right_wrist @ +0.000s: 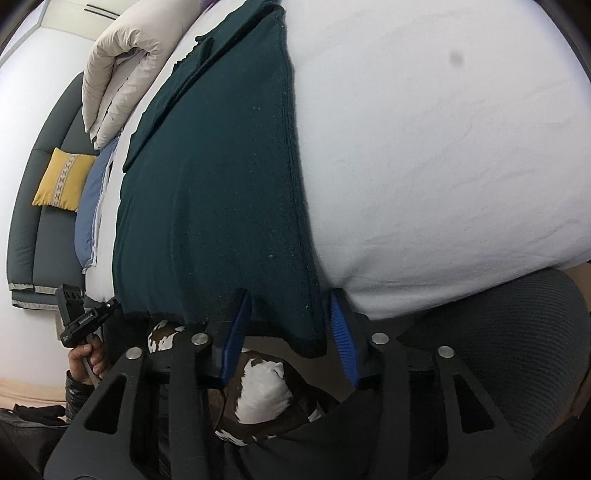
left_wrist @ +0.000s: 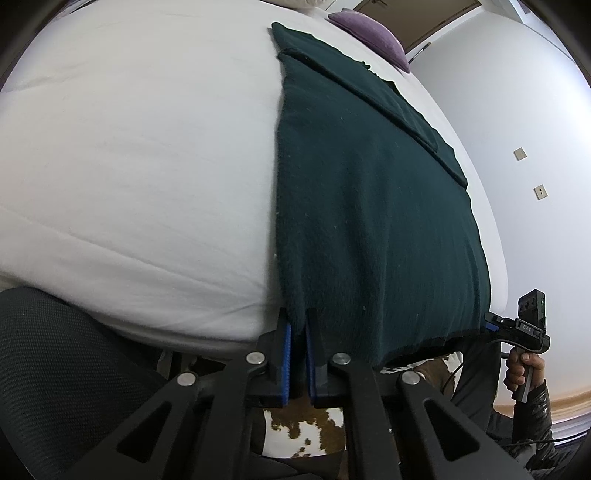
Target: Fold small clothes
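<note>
Wide white bed, carrying a dark green garment spread flat, near hem overhanging the edge (sleeve folded across the back). Left gripper fingers clamped on one hem corner; right gripper fingers parted, straddling the other corner.

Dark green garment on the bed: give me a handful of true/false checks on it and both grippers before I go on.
1. The left gripper is shut on the near left corner of the dark green garment. True.
2. The right gripper has clamped its corner. False: its jaws stand apart with the hem hanging between them, pads not pressing.
3. The garment lies on a white bed. True.
4. A purple cushion rests on the garment. False: it sits beyond it, at the far edge.
5. The garment is bunched into a heap. False: it lies spread flat.
</note>
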`<act>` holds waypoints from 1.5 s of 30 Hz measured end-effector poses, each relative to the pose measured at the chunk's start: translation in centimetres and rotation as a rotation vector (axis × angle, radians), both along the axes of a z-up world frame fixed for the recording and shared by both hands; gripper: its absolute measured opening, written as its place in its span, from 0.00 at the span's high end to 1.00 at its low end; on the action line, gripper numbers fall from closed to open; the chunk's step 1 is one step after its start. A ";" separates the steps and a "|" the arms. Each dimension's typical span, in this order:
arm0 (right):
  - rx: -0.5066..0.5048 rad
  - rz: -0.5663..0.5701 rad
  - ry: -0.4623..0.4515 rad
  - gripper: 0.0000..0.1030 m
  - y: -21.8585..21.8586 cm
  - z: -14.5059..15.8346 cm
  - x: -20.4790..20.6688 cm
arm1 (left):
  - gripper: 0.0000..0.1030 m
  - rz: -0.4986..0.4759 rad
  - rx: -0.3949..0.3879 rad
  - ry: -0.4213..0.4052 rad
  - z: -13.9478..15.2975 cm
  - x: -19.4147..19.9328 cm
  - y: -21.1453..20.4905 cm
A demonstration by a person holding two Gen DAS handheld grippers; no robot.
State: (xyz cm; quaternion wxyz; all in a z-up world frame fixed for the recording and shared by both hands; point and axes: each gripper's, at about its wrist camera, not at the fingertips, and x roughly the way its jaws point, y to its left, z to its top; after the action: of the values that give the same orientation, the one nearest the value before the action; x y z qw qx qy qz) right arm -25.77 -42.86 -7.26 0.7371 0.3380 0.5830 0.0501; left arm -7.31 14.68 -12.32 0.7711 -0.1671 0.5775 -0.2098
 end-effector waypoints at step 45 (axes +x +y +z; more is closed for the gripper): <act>0.251 -0.204 -0.538 0.94 -3.5 14.7 14.6 | 0.94 0.139 -0.690 -0.205 12.6 11.6 0.8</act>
State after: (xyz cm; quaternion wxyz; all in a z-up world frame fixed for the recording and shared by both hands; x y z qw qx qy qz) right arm -11.19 -46.36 7.48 0.8187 0.4576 0.3195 0.1351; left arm 4.27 15.45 0.31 0.7357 -0.4343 0.3797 -0.3548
